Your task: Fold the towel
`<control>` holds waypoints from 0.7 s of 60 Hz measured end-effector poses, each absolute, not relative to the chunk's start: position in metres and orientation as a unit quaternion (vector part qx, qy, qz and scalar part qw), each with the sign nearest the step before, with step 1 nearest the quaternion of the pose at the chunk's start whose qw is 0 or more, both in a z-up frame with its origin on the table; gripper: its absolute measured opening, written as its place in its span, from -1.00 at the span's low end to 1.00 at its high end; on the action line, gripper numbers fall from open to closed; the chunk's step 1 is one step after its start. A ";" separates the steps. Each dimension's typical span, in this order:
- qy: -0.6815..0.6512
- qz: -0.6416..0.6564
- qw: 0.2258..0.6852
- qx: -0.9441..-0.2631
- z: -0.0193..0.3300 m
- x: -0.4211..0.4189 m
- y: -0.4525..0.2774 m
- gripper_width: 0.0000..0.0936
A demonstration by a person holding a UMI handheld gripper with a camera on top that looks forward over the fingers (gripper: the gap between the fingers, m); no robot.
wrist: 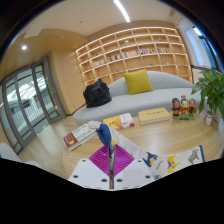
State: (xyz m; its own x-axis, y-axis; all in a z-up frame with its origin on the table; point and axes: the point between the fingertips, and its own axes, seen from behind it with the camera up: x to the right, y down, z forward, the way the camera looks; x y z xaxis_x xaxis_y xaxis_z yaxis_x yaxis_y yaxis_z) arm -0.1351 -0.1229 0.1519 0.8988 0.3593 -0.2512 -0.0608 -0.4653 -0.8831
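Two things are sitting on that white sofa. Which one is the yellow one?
The yellow one is the cushion near the middle of the sofa, propped against its back. The other, a black bag, sits toward the sofa's end nearer the glass doors.

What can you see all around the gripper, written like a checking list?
Surface: a wooden table lies beyond the fingers.
Job's things: a blue cloth, likely the towel, sticks up from the fingertips.
Clutter: a yellow box, books and small toys sit on the table.
Grippers: the gripper seems shut on the blue cloth, its tips meeting at it.
Cables: nothing seen.
Surroundings: a white sofa holds a yellow cushion and a black bag. Bookshelves stand behind it, with a plant and glass doors to the sides.
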 end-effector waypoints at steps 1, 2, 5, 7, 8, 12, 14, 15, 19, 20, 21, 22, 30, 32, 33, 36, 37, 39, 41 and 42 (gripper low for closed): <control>-0.086 0.207 0.516 -0.827 0.160 -0.128 -0.120 -0.94; -0.082 0.205 0.521 -0.824 0.167 -0.119 -0.118 -0.94; -0.067 0.194 0.534 -0.820 0.179 -0.092 -0.106 -0.94; -0.057 0.182 0.537 -0.821 0.179 -0.069 -0.098 -0.94; -0.052 0.174 0.538 -0.823 0.177 -0.057 -0.094 -0.94; -0.041 0.129 0.533 -0.835 0.157 0.000 -0.082 -0.94; -0.034 0.104 0.524 -0.845 0.142 0.027 -0.077 -0.94; -0.033 0.095 0.520 -0.848 0.132 0.042 -0.074 -0.94; -0.023 0.055 0.508 -0.859 0.102 0.091 -0.069 -0.76; -0.022 0.043 0.502 -0.864 0.094 0.103 -0.070 -0.69; -0.020 0.031 0.494 -0.869 0.085 0.115 -0.071 -0.58; -0.017 0.018 0.487 -0.873 0.075 0.131 -0.069 -0.44; 0.011 -0.057 0.468 -0.882 0.051 0.210 -0.084 0.85; 0.015 -0.062 0.470 -0.880 0.055 0.219 -0.090 0.82; 0.016 -0.065 0.471 -0.880 0.059 0.221 -0.093 0.82; 0.017 -0.064 0.479 -0.876 0.067 0.228 -0.103 0.83; 0.016 -0.064 0.481 -0.874 0.071 0.229 -0.107 0.82; 0.012 -0.063 0.485 -0.872 0.080 0.227 -0.114 0.83; 0.008 -0.063 0.490 -0.870 0.089 0.225 -0.121 0.82; 0.005 -0.064 0.491 -0.869 0.095 0.222 -0.124 0.82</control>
State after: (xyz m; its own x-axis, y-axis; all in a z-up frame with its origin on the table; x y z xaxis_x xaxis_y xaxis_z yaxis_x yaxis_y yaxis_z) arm 0.2220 -0.1242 0.0949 0.9919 -0.0710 0.1057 0.0540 -0.5174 -0.8540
